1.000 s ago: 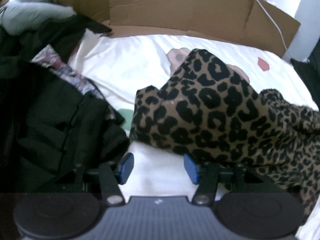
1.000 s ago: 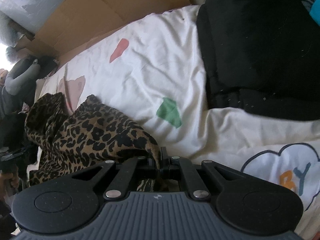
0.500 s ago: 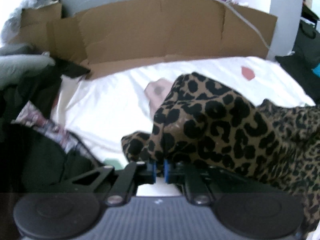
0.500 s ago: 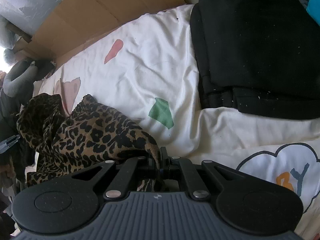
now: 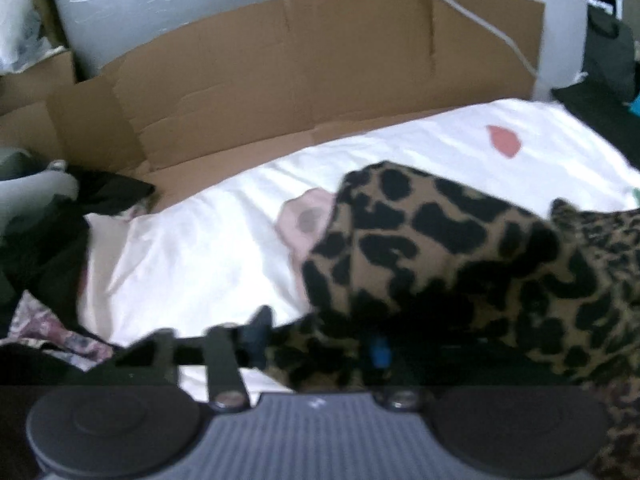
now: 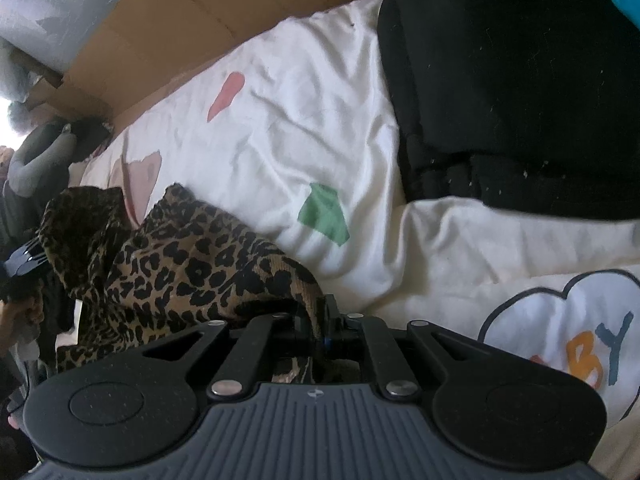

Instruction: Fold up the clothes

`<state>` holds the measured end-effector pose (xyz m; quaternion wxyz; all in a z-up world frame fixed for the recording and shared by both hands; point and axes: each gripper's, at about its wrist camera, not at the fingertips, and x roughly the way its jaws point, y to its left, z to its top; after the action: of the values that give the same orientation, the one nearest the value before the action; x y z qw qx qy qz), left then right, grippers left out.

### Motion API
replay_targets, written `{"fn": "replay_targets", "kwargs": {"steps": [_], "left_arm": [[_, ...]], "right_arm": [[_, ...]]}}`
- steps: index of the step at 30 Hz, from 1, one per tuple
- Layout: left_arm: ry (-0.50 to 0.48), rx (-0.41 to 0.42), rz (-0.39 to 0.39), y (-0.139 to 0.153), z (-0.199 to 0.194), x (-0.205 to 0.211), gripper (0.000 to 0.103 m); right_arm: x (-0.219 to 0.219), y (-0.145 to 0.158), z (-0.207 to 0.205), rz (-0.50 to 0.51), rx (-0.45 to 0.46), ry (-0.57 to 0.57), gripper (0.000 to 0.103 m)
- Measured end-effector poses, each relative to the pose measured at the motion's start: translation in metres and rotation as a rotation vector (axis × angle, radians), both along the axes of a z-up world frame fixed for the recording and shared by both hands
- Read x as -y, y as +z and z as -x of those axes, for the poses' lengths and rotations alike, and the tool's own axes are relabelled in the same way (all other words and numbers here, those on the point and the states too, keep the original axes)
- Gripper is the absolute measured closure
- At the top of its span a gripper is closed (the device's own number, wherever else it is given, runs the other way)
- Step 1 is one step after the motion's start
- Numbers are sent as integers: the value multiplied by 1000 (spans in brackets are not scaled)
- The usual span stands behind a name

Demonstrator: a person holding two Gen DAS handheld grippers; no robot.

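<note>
A leopard-print garment (image 5: 460, 248) lies bunched on the white printed sheet (image 5: 200, 248). In the left wrist view my left gripper (image 5: 320, 340) is open. Its fingers stand wide apart and a fold of the garment hangs between them, covering most of the right finger. The image there is blurred. In the right wrist view my right gripper (image 6: 320, 320) is shut on an edge of the leopard-print garment (image 6: 180, 264). From there the garment stretches left toward the left gripper's body at the frame edge.
A folded black garment (image 6: 500, 80) lies on the sheet (image 6: 320, 120) at the right. A cardboard wall (image 5: 280, 80) runs along the back. A heap of dark clothes (image 5: 40, 248) sits at the left, and a cloud print (image 6: 580, 340) marks the sheet's near right.
My left gripper was open, shut half a second ago, and is open again with leopard cloth between its fingers. The right gripper has kept its hold and barely moved.
</note>
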<state>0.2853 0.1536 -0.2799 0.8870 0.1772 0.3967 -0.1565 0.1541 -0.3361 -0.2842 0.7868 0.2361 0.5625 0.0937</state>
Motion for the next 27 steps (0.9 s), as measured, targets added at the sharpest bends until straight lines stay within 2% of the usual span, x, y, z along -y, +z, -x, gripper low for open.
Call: {"fn": "replay_targets", "kwargs": {"steps": [4, 9, 10, 11, 12, 13, 14, 15, 21, 27], "left_arm": [[11, -44, 36, -12, -6, -12, 38], [-9, -48, 79, -20, -14, -17, 39], [-13, -63, 92, -22, -15, -17, 48], [-16, -87, 108, -24, -16, -18, 55], [-11, -115, 123, -25, -16, -19, 72], [-4, -143, 138, -26, -16, -20, 81], [11, -157, 148, -25, -14, -22, 83], [23, -165, 151, -23, -10, -24, 87], [96, -234, 198, 0, 20, -53, 92], [125, -264, 182, 27, 50, -70, 93]], "right_arm": [[-5, -5, 3, -12, -22, 27, 71], [-19, -14, 5, -9, -47, 69, 67], [-22, -16, 6, -8, -48, 77, 67], [-25, -17, 6, -3, -49, 88, 69], [-28, -18, 6, 4, -49, 101, 72], [-31, -19, 6, 11, -53, 112, 86], [-32, -19, 6, 19, -58, 118, 101], [-31, -19, 6, 31, -59, 118, 103], [-22, -10, 10, 50, -46, 95, 103], [-23, 3, 15, 49, -18, 99, 103]]}}
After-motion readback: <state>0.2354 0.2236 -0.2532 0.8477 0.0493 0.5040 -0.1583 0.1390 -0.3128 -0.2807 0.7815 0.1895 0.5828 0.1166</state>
